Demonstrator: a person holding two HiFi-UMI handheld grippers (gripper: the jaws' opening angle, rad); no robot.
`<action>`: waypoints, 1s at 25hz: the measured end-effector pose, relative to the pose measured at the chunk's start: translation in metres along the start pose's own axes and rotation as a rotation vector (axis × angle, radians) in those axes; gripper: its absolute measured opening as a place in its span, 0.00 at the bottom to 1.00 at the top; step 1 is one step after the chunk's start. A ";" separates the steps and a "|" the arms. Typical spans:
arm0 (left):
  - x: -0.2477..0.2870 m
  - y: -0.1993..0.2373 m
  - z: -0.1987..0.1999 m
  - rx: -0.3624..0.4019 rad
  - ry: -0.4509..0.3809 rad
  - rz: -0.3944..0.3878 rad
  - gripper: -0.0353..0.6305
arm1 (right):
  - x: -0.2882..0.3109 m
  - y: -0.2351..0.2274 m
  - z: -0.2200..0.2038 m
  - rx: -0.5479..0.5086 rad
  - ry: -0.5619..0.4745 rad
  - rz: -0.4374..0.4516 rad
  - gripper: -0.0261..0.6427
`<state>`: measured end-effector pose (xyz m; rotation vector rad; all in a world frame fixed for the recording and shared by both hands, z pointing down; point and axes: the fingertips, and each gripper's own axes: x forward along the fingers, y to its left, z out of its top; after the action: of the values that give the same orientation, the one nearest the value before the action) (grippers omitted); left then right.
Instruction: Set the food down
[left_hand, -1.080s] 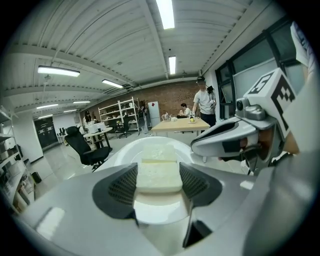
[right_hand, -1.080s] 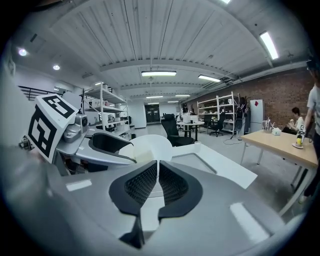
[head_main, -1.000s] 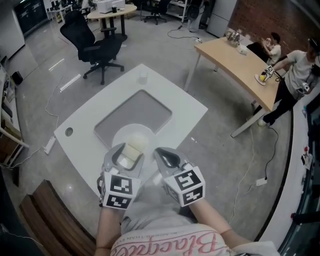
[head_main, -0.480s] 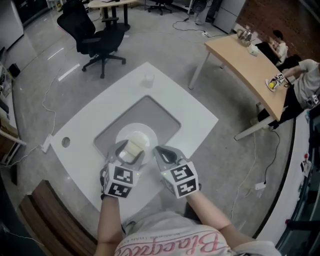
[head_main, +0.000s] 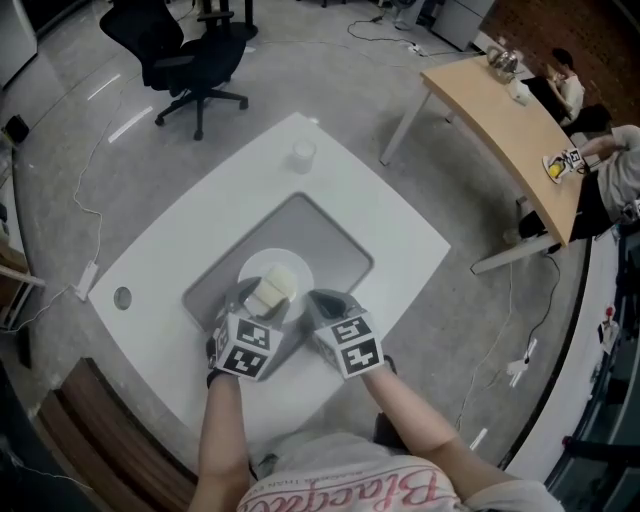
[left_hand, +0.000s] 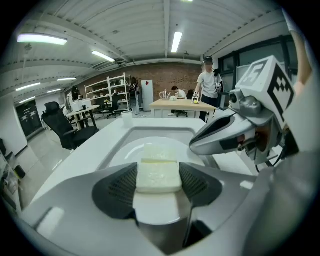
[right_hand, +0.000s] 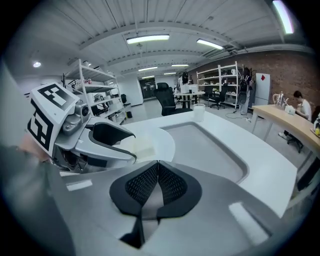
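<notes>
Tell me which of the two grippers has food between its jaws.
The left gripper: its jaws clamp a pale block of food over the white plate. The right gripper beside it has its jaws shut together on nothing.

A white table (head_main: 200, 230) carries a cup (head_main: 302, 154) near its far corner and a round hole (head_main: 122, 297) near its left corner. Beyond it stands a black chair (head_main: 185, 55). To its right is a wooden table (head_main: 500, 120) with people (head_main: 567, 88) beside it.

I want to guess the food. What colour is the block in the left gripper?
The block is creamy white, clearest in the left gripper view.
</notes>
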<state>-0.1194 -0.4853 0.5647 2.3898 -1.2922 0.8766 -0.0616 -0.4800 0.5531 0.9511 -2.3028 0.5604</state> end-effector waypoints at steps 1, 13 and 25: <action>0.004 0.000 -0.003 -0.004 0.009 -0.008 0.44 | 0.003 -0.002 -0.003 0.006 0.014 -0.001 0.05; 0.025 0.001 -0.018 -0.024 0.063 -0.073 0.45 | 0.022 -0.008 -0.019 -0.033 0.164 0.015 0.05; 0.034 0.011 -0.024 -0.059 0.099 -0.013 0.54 | 0.027 -0.014 -0.018 -0.056 0.188 -0.006 0.05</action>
<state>-0.1233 -0.5014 0.6047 2.2772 -1.2470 0.9273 -0.0610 -0.4922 0.5862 0.8412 -2.1362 0.5554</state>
